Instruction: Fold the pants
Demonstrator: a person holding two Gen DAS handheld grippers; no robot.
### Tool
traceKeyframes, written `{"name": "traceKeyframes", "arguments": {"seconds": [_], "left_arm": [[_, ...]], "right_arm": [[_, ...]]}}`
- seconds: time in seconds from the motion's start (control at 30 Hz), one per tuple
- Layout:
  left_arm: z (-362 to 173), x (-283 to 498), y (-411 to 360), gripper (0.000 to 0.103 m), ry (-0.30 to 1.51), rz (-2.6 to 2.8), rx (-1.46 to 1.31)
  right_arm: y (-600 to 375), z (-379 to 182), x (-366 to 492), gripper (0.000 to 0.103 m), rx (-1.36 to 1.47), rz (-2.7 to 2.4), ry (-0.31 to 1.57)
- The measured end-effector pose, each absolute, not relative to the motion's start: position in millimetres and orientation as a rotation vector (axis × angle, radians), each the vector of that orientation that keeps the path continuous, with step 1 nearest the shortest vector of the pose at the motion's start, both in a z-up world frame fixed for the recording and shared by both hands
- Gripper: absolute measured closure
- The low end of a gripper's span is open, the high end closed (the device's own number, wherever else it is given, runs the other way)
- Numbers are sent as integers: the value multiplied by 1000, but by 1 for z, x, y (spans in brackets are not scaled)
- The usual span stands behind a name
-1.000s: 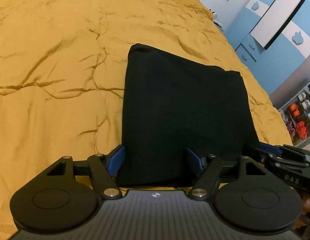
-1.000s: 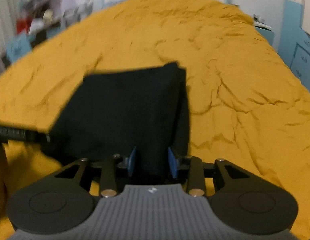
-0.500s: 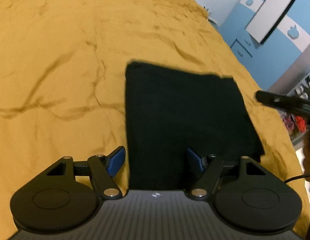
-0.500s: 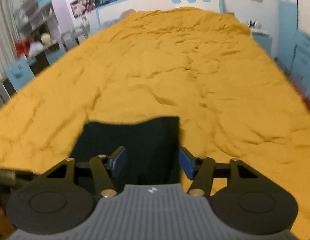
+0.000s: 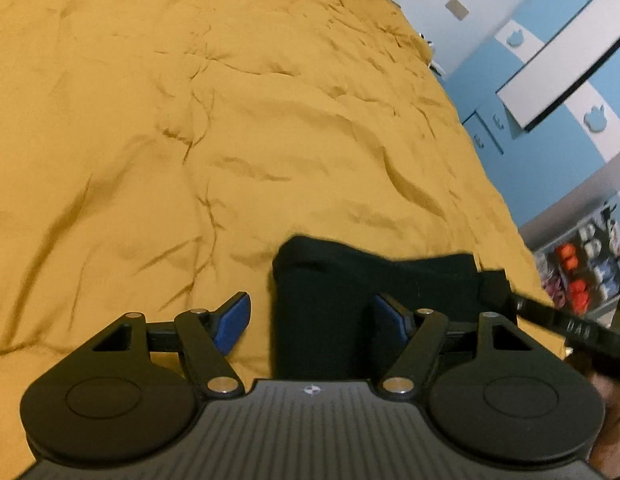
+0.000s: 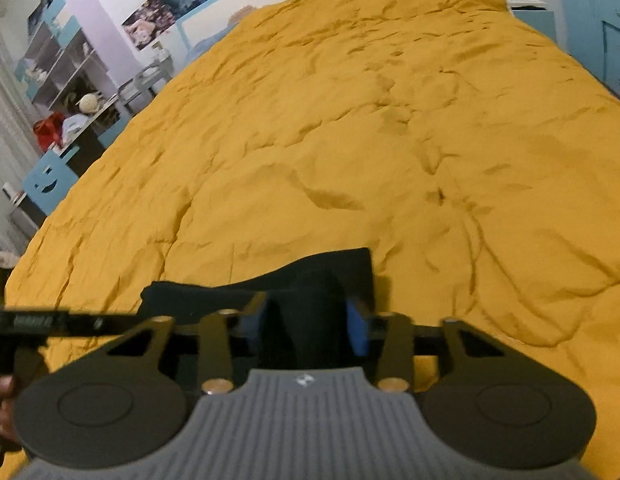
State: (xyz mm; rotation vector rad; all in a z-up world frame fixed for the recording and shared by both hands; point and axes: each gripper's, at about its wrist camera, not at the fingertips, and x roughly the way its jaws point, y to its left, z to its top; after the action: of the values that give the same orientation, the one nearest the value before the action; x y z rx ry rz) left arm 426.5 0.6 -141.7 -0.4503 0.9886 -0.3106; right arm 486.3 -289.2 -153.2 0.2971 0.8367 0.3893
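Note:
The black pants (image 5: 349, 280) lie folded into a small rectangle on the yellow bedspread (image 5: 190, 140). In the left wrist view my left gripper (image 5: 311, 316) is open, its blue pads astride the pants' left part, pulled back and raised. In the right wrist view the pants (image 6: 310, 276) show just past my right gripper (image 6: 306, 320), which is open with blue pads either side of the dark cloth. The right gripper's finger (image 5: 549, 320) enters the left view at the right; the left gripper's finger (image 6: 50, 322) enters the right view at the left.
The wide rumpled yellow bed fills both views. Blue and white cabinets (image 5: 549, 80) stand right of the bed. A shelf with toys (image 5: 577, 272) is at the right edge. A blue desk and shelves (image 6: 62, 120) stand at the bed's left side.
Both grippers have drawn back and lifted away from the folded pants, so the pants look smaller and lower in both views. The right gripper opened from a narrower gap.

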Motion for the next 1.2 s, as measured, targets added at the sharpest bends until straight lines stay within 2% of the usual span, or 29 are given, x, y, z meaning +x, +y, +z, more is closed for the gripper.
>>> {"name": "traceKeyframes", "arguments": {"seconds": [0.03,0.07,0.1,0.13,0.17,0.23,0.27,0.4,0.47,0.5,0.53,0.6,0.67,0.73,0.8,1.1,1.2], "left_arm": [[-144,430,2,26,988,-317,-461],[-148,434,2,32,991,-329,-475],[-152,438,3,54,994,-347,-491],[-155,442,4,63,993,-356,-507],[-157,445,8,65,982,-352,-523],[-153,444,16,89,906,-335,-557],[-152,442,21,91,864,-332,-579],[-158,443,26,91,858,-295,-586],[-160,440,25,86,864,-277,-574],[-159,437,28,83,859,-270,-580],[-156,432,30,82,849,-263,-587],[-151,423,31,75,842,-259,-587],[-143,410,31,67,831,-263,-584],[-137,398,29,51,827,-275,-567],[-132,382,22,46,820,-290,-533],[-135,342,-21,40,871,-309,-327],[-141,336,-26,40,894,-286,-305]], "right_arm": [[-288,-154,487,95,298,403,837],[-287,-154,487,95,304,411,835],[-287,-154,486,96,306,411,831],[-288,-154,486,96,311,413,824],[-289,-152,485,97,320,419,808],[-292,-146,481,98,342,451,751],[-293,-141,479,98,351,462,722],[-294,-145,483,98,372,410,694],[-289,-162,490,95,304,347,747],[-288,-170,493,89,269,310,769],[-288,-174,493,78,261,284,783],[-294,-172,490,73,314,284,774],[-299,-160,482,74,322,289,738],[-300,-148,469,73,295,299,713],[-296,-138,452,73,257,330,704],[-262,-135,379,74,-86,503,643],[-258,-143,372,77,-162,515,656]]}}
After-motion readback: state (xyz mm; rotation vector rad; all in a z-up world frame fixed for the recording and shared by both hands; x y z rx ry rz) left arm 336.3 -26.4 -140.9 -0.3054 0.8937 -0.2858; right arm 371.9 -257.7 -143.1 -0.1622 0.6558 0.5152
